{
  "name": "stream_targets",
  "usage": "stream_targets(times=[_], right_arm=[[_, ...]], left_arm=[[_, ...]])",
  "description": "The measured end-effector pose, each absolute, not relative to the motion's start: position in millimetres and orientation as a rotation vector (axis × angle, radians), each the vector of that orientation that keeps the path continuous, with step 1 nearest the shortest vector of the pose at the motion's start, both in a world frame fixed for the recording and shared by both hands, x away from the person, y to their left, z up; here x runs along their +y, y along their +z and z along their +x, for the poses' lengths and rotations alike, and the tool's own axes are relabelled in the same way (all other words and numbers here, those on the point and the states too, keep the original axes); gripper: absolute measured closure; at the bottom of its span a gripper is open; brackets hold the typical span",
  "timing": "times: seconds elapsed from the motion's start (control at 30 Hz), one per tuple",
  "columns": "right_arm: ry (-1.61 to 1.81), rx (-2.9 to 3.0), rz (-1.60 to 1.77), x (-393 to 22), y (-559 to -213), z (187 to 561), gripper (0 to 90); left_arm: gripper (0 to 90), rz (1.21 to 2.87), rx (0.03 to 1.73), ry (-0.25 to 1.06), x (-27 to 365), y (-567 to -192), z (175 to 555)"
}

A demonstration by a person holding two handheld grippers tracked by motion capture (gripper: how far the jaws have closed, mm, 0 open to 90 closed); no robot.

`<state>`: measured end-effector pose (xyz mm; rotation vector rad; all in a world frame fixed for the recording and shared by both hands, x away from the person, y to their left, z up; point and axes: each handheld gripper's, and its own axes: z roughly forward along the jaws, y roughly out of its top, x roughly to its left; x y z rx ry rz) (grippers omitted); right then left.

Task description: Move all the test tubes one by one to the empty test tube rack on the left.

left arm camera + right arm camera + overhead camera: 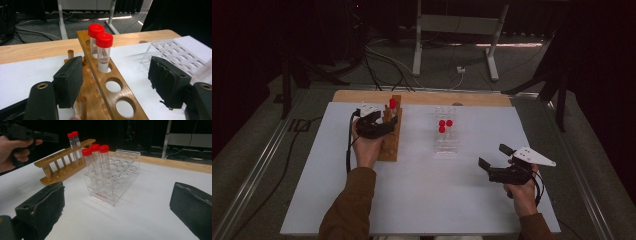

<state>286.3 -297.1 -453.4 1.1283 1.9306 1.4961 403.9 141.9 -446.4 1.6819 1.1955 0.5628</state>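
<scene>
A wooden tube rack (pixel 391 135) (pixel 110 97) (pixel 63 162) stands at the table's left-centre with two red-capped tubes (pixel 103 51) (pixel 73 142) upright in its far holes. My left gripper (pixel 379 122) (pixel 115 85) hovers open over that rack, its jaws on either side of the rack's top bar, just short of the tubes. A clear plastic rack (pixel 447 135) (pixel 112 177) in the middle holds three red-capped tubes (pixel 444 125) (pixel 96 158). My right gripper (pixel 493 157) (pixel 117 212) stands open near the table's right front, with nothing between its jaws, facing the clear rack.
The white table top (pixel 422 195) sits on a wooden board (pixel 427 98). Beyond the far edge are cables (pixel 387 60) and a white stand's legs (pixel 454 45) on the floor. The person's sleeves (pixel 349 210) enter from the bottom.
</scene>
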Motion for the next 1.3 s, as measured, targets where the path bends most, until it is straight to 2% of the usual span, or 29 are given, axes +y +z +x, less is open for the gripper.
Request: stream_targets(times=[0.07,0.17,0.37,0.83,1.3], right_arm=[[1.495,1.933,1.130,-296.6,-453.5,286.1,0.0],[1.495,1.937,1.130,-295.5,-453.8,286.0,0.0],[1.495,1.936,1.131,-294.2,-454.2,286.3,0.0],[1.491,1.941,1.130,-290.5,-455.5,286.2,0.0],[1.517,1.931,1.138,-286.9,-455.3,290.7,0.0]], left_arm=[[17.4,1.673,1.194,0.572,144.3,-444.4,395.7],[14.7,1.664,1.185,0.576,149.2,-441.4,384.5],[1.9,1.662,1.161,0.572,157.1,-435.0,364.6],[0.7,1.673,1.048,0.604,169.7,-428.4,317.3],[0.7,1.658,1.045,0.644,188.0,-440.2,281.6]])
